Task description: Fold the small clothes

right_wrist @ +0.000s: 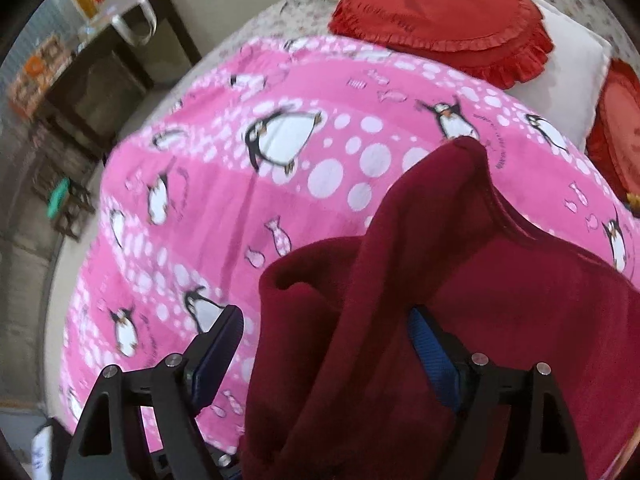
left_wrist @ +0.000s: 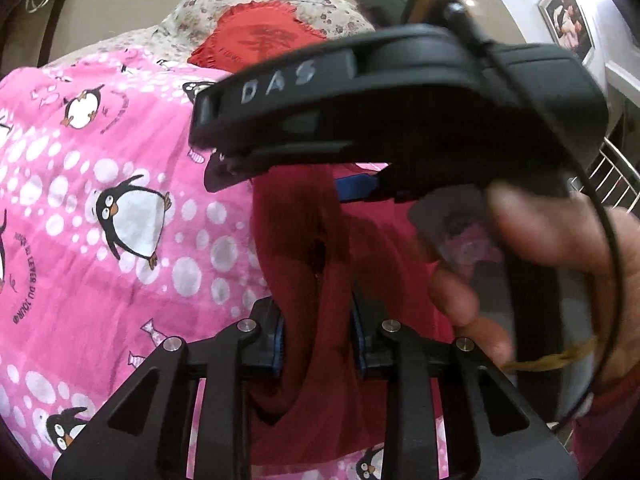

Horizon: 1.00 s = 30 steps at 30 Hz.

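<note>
Garment (right_wrist: 460, 300), a dark red fleecy piece, hangs bunched over the pink penguin blanket (right_wrist: 240, 208) on the bed. We have our left gripper (left_wrist: 318, 344) clamped on a gathered fold of it; our right gripper (right_wrist: 326, 350) stands with its fingers wide apart around another fold, pads not pressing. We judge the cloth light, limp and thick, likely to sag and slide, so hems or corners are the best hold. Beyond, a frilled red cushion (right_wrist: 440, 12) rests at the far end.
</note>
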Available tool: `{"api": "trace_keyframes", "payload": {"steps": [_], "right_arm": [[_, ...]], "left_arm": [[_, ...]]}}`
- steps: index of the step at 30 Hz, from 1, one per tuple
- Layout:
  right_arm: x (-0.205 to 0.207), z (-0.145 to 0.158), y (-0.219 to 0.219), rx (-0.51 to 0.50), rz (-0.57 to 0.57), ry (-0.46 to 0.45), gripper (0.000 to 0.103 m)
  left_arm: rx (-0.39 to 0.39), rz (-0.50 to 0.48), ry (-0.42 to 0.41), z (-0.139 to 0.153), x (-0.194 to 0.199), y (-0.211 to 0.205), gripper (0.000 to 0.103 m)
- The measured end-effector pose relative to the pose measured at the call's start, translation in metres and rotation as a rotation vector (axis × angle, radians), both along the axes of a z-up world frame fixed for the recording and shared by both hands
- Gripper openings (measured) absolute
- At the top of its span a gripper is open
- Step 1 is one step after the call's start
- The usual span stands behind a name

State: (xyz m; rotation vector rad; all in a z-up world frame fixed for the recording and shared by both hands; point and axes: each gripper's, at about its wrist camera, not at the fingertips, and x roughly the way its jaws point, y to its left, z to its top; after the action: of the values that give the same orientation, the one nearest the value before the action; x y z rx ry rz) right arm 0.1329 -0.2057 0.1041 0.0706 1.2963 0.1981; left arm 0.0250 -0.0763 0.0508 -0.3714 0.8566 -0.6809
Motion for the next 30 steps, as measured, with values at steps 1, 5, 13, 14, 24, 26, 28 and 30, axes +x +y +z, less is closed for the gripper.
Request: {"api": "trace_keyframes", "payload": {"steps": [1,5,13,14,24,26,28,30], "right_arm": [[0.000,0.000,-0.001,-0.004,0.009,-0.010,0.083],[-0.010,0.004,-0.015,0.006,0.014,-0.075,0.048],[-0.032,0.024,-0.037,0.064,0.052,-0.129,0.024],[-0.033,0.025,-0.039,0.070,0.052,-0.132,0.024],[-0.052,0.051,-0.065,0.111,0.043,-0.197,0.021],[-0.058,0.061,-0.075,0.105,0.047,-0.213,0.021],[-0.065,0.072,-0.089,0.087,0.046,-0.229,0.021],[-0.073,0.083,-0.106,0.067,0.036,-0.246,0.021]], "left_arm": [[0.006,0.000,0.002,0.001,0.001,-0.003,0.024],[0.051,0.006,0.004,0.004,0.004,-0.009,0.024],[0.093,0.013,0.001,0.006,-0.001,-0.022,0.058],[0.101,0.016,0.004,0.005,0.000,-0.023,0.058],[0.106,-0.031,0.033,0.039,-0.004,-0.049,0.024],[0.114,-0.052,0.023,0.053,-0.008,-0.066,0.023],[0.113,-0.071,0.017,0.063,-0.009,-0.080,0.023],[0.120,-0.095,0.005,0.072,-0.011,-0.098,0.023]]}}
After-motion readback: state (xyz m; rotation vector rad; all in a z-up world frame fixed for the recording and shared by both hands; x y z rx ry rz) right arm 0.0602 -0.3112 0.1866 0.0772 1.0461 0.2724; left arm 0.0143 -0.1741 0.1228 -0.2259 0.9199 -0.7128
